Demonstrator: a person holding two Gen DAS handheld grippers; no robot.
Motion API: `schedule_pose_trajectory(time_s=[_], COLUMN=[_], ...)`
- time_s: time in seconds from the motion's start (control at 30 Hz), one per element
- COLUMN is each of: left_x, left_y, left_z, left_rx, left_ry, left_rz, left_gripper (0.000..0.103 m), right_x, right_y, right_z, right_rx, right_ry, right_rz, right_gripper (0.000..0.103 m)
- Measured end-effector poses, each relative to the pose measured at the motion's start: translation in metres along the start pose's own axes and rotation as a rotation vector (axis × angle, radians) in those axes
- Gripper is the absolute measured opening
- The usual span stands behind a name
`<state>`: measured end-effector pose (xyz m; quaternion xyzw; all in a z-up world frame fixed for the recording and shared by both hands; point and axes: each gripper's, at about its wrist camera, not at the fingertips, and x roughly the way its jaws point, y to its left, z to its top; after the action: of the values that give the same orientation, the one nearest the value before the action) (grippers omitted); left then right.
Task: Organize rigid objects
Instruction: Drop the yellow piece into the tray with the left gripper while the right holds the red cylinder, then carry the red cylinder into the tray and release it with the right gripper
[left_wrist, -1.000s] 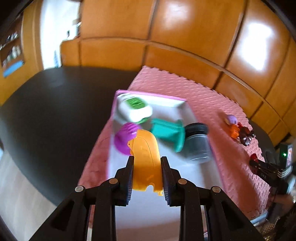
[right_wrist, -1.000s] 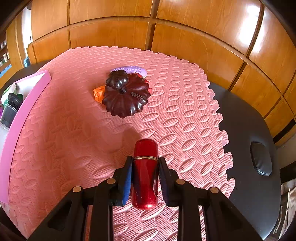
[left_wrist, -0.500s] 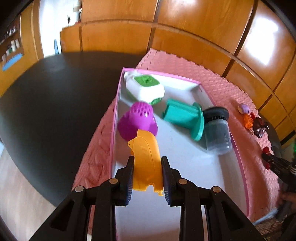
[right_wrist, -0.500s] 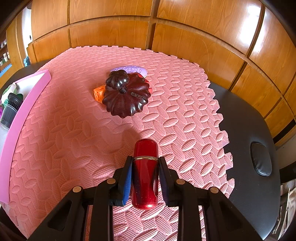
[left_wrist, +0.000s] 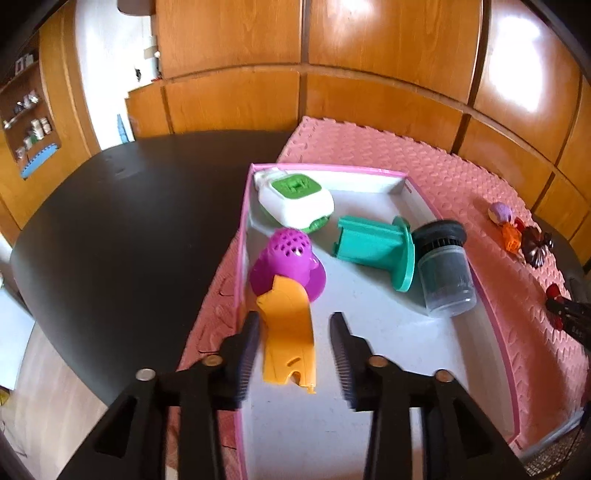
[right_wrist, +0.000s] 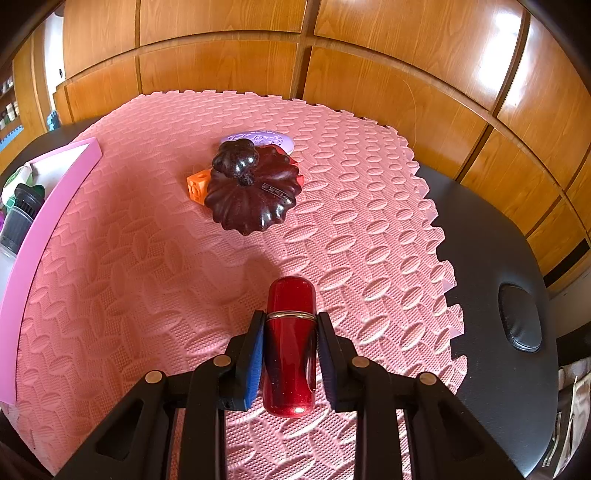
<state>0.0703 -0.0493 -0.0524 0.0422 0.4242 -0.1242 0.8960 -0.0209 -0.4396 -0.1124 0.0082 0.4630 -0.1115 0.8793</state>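
**Yellow Piece Let Go in Tray as Red Tube Stayed Gripped**

The left gripper (left_wrist: 293, 326) was opening its fingers over a pink-rimmed tray (left_wrist: 496, 334), a yellow plastic piece (left_wrist: 288, 341) lying between them, free of the right finger, its tip against a purple perforated cap (left_wrist: 290, 256). A teal flanged part (left_wrist: 376, 247), a dark jar (left_wrist: 445, 273) and a white-and-green box (left_wrist: 295, 201) lay beyond. On the pink foam mat (right_wrist: 110, 258), the right gripper (right_wrist: 290, 349) held a red tube (right_wrist: 290, 347) clamped, near a dark pumpkin ornament (right_wrist: 253, 194).
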Motion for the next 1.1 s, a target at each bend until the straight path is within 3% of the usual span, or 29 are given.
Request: schedule_pose_trajectory(time_s=[0.53,0.77,1.1], left_x=[-0.031,-0.035,-0.038], left_y=[0.015,0.024,0.034], left_z=[0.004,0.002,-0.002], left_rx=[-0.043,-0.064,-0.095], left_ry=[-0.066,-0.073,-0.077], left_rz=[0.028,0.032,0.04], left_gripper=[0.047,0.047,0.047], right_x=[0.001,-0.003,-0.043], right_y=[-0.006,0.006,0.082], right_z=[0.003,0.005,0.032], right_rx=[0.066,0.119,0.014], right_ry=[0.034,0.057,-0.052], right_rz=[0.021,0.121,0.309], right_gripper=[0.026,0.026,0.026])
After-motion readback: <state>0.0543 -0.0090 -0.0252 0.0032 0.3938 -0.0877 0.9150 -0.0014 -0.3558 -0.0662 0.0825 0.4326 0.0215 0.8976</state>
